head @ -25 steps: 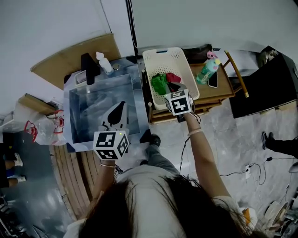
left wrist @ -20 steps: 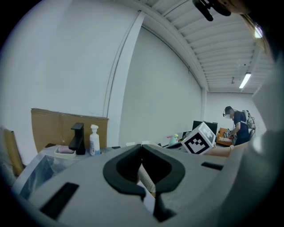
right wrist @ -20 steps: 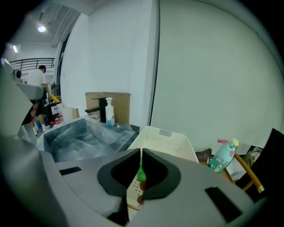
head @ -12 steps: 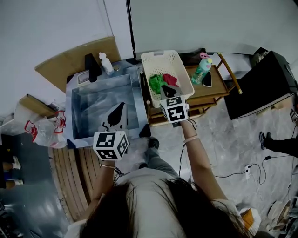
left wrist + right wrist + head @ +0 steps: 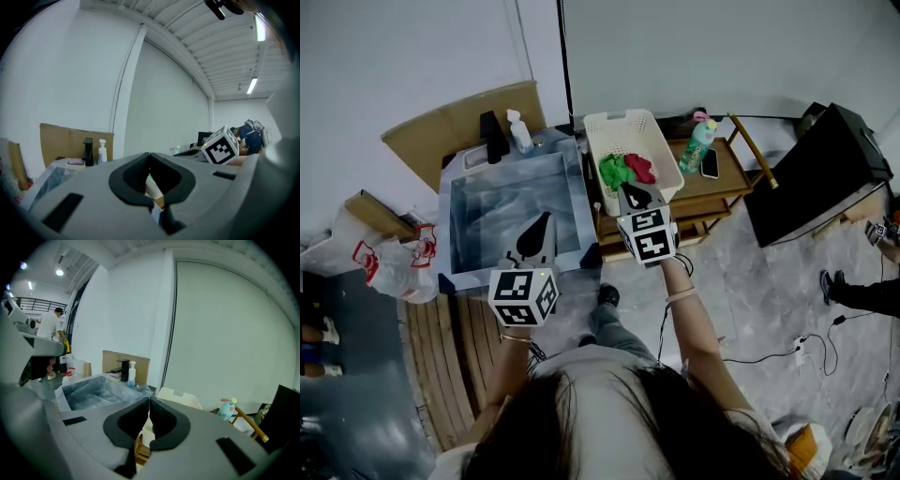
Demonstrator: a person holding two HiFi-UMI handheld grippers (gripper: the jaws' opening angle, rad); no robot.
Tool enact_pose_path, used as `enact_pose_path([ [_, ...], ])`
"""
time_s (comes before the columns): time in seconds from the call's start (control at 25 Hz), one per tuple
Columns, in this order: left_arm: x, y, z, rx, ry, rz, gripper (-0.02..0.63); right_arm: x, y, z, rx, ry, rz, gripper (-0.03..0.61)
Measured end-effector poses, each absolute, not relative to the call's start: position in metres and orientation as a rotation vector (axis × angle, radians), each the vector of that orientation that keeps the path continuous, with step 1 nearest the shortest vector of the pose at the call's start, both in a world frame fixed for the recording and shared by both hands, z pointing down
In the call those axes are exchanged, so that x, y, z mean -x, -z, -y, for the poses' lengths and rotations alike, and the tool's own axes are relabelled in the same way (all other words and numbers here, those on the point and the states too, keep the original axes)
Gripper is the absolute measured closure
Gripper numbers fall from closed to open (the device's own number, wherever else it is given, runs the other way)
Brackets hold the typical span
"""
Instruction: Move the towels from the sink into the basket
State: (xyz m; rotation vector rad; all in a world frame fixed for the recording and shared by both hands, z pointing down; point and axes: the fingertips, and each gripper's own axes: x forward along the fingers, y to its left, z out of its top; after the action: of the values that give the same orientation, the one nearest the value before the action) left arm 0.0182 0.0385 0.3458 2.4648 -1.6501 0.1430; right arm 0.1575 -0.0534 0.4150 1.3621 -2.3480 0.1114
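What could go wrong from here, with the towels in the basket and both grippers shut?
The right gripper hangs shut near the front rim of the white basket; a careless swing might nudge the basket, which sits on a small wooden table beside a teal bottle and a phone. The green towel and red towel are in, but the sink looks glary, so a leftover towel could be missed.

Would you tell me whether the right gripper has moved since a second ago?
Yes: the right gripper has drawn back from the white basket toward the person.
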Motion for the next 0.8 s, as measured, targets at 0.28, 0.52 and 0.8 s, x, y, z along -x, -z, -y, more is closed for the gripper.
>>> enact_pose_path([
  [0.28, -0.022, -0.337, -0.068, -2.507, -0.137, 1.643, 0.606, -0.151, -0.393, 0.014, -1.394, -0.041, 2.396, 0.552],
  [0.52, -0.025, -0.329, -0.091, -2.543, -0.12, 1.635, 0.606, -0.145, -0.369, -0.02, -1.434, -0.003, 2.449, 0.552],
  [0.8, -0.025, -0.324, -0.109, -2.582, -0.107, 1.624, 0.605, -0.138, -0.349, -0.054, -1.447, 0.028, 2.506, 0.552],
])
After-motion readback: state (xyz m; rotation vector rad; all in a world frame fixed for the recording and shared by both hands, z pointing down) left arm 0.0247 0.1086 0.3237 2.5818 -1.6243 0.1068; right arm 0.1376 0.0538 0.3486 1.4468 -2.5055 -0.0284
